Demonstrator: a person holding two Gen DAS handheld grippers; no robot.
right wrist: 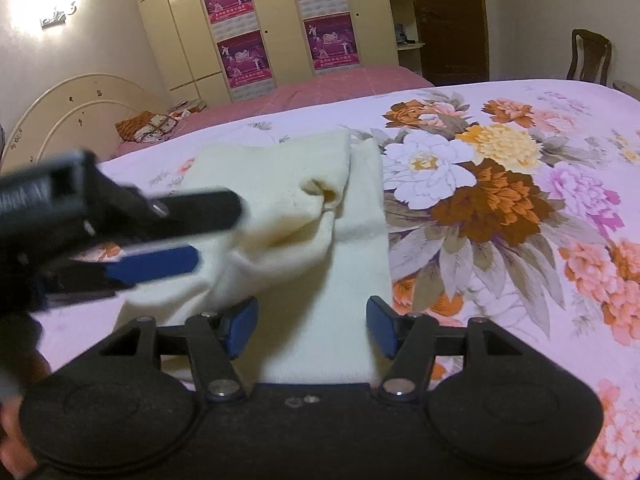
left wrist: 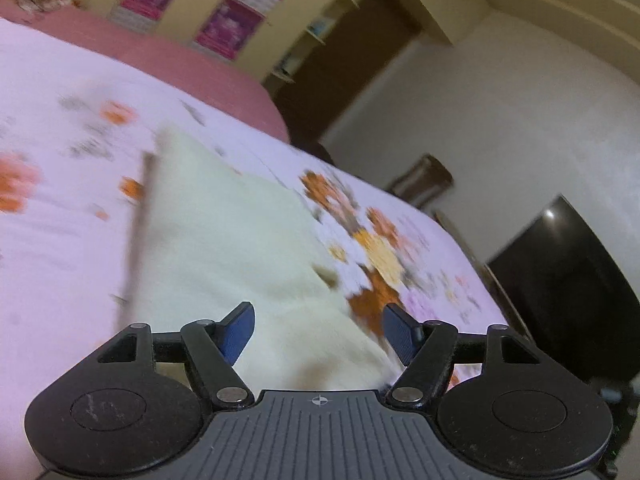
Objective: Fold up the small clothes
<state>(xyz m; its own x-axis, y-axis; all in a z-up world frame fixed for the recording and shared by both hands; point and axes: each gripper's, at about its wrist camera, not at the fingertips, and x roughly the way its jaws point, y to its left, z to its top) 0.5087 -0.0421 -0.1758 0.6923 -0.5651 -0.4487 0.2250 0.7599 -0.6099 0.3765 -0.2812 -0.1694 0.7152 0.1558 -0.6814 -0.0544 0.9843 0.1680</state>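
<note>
A small cream-white garment (right wrist: 320,216) lies partly folded on the floral bedspread (right wrist: 520,208). A folded flap with a sleeve opening lies over its left part. In the left wrist view the same garment (left wrist: 224,240) is blurred. My left gripper (left wrist: 318,328) is open above the garment's near end, with nothing between its blue pads. It also shows from the side in the right wrist view (right wrist: 216,232), over the garment's left edge. My right gripper (right wrist: 312,326) is open and empty, low over the garment's near strip.
The bed's right edge (left wrist: 472,264) drops to a dark cabinet (left wrist: 576,288). A second bed with a pink cover (right wrist: 328,84) stands behind, then a cream wardrobe (right wrist: 280,20) with purple posters. A wooden chair (right wrist: 590,56) stands at the far right.
</note>
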